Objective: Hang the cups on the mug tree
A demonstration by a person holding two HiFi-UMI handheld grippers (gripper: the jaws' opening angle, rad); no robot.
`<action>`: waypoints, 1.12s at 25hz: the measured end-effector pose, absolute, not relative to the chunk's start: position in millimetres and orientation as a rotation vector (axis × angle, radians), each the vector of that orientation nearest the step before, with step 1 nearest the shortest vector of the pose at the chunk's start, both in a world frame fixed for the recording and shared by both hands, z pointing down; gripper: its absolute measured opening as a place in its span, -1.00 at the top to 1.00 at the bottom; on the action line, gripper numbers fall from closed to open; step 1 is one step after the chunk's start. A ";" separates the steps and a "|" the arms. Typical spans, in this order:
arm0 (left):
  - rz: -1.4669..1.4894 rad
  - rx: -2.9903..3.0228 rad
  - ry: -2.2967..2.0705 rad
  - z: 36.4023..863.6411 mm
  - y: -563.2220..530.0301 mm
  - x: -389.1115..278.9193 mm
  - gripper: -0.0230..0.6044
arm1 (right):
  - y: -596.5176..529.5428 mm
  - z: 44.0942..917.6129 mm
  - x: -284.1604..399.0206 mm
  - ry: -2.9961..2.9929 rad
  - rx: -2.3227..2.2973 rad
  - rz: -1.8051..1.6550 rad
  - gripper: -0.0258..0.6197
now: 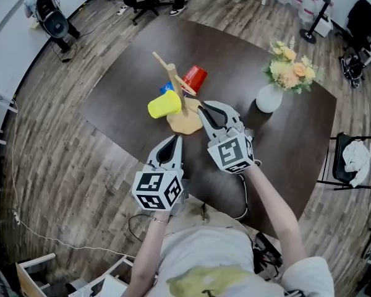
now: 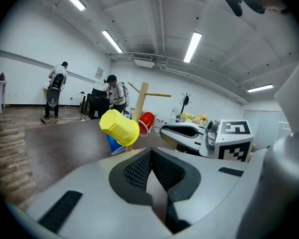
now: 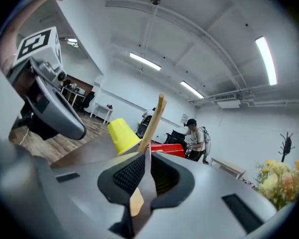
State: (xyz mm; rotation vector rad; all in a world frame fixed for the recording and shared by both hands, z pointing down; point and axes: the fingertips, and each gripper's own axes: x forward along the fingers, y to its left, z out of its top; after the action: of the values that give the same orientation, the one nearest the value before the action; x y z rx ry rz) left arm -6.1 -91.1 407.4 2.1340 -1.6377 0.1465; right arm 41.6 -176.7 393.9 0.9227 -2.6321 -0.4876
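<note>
The wooden mug tree [image 1: 172, 72] stands on the dark table [image 1: 130, 91] with a yellow cup [image 1: 164, 104], a red cup [image 1: 195, 78] and a blue cup [image 1: 167, 88] hanging on its pegs. My right gripper [image 1: 201, 107] points at the tree's base from the near right, shut with nothing between the jaws. My left gripper [image 1: 175, 139] sits nearer to me, below the yellow cup, also shut and empty. In the left gripper view the yellow cup [image 2: 120, 127] and the red cup [image 2: 147, 122] hang ahead. The right gripper view shows the tree's pole [image 3: 154, 118] just beyond the closed jaws.
A white vase [image 1: 269, 98] with flowers [image 1: 290, 67] stands on the table at the right. A folding chair [image 1: 352, 159] stands off the table's right edge. People and office chairs are far back in the room. A cable [image 1: 242, 197] runs under my right arm.
</note>
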 end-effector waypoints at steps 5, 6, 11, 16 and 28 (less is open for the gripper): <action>0.132 2.154 -1.645 402.1 -90.6 -8.0 0.88 | -166.6 392.8 49.6 -2.713 0.971 -0.297 0.80; 0.129 2.157 -1.649 400.8 -90.4 -9.0 0.88 | -164.9 392.4 51.6 -2.723 0.982 -0.266 0.81; 0.128 2.169 -1.677 395.0 -87.4 -15.6 0.88 | -152.1 388.9 64.2 -2.816 1.026 -0.077 0.83; 0.132 2.177 -1.709 389.0 -84.8 -23.2 0.88 | -141.6 388.9 79.4 -2.862 1.078 0.051 0.85; 0.139 2.167 -1.784 381.8 -74.1 -45.5 0.88 | -125.0 387.4 107.1 -2.894 1.147 0.198 0.86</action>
State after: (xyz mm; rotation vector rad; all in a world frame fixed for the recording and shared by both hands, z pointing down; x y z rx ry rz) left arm -45.5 -74.1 381.8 2.1675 -1.7838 0.1392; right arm 107.1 -125.0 387.4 1.1466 -2.8942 0.1984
